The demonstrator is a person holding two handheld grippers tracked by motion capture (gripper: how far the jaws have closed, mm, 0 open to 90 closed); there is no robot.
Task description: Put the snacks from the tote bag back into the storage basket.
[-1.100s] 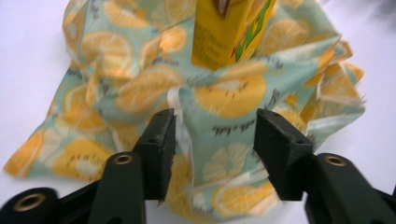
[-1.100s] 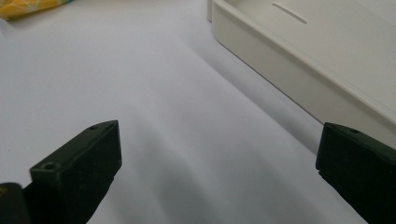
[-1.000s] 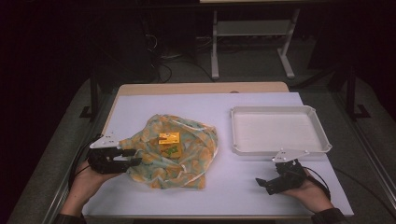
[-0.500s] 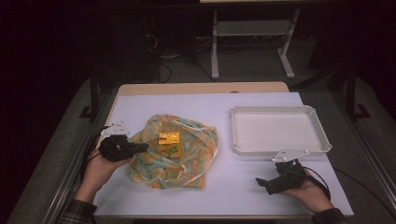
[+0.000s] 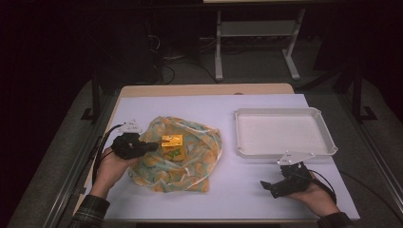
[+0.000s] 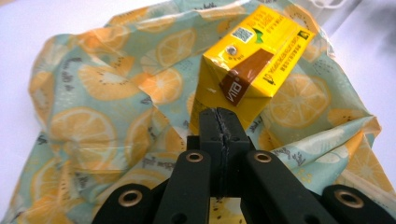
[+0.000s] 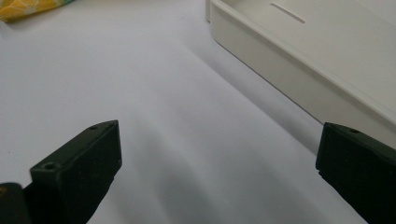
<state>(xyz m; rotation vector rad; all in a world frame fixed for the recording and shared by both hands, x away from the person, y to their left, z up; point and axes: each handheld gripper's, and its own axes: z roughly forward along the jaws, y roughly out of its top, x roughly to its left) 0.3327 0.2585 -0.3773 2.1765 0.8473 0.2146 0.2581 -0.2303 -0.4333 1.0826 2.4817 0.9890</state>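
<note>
Left hand-held gripper (image 6: 219, 122) pinched together, seemingly touching the bag (image 6: 107, 102) beside the carton (image 6: 254, 58).

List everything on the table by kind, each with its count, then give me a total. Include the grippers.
Fruit-print bags: 1
Yellow drink cartons: 1
White trays: 1
Grippers: 2, the left gripper with its fingers shut at the bag's folds below the carton, the right gripper open over bare table
Total: 5

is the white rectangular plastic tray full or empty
Empty. The high view shows the white rectangular plastic tray with a bare floor; the yellow drink carton lies apart, on the fruit-print plastic bag.
</note>
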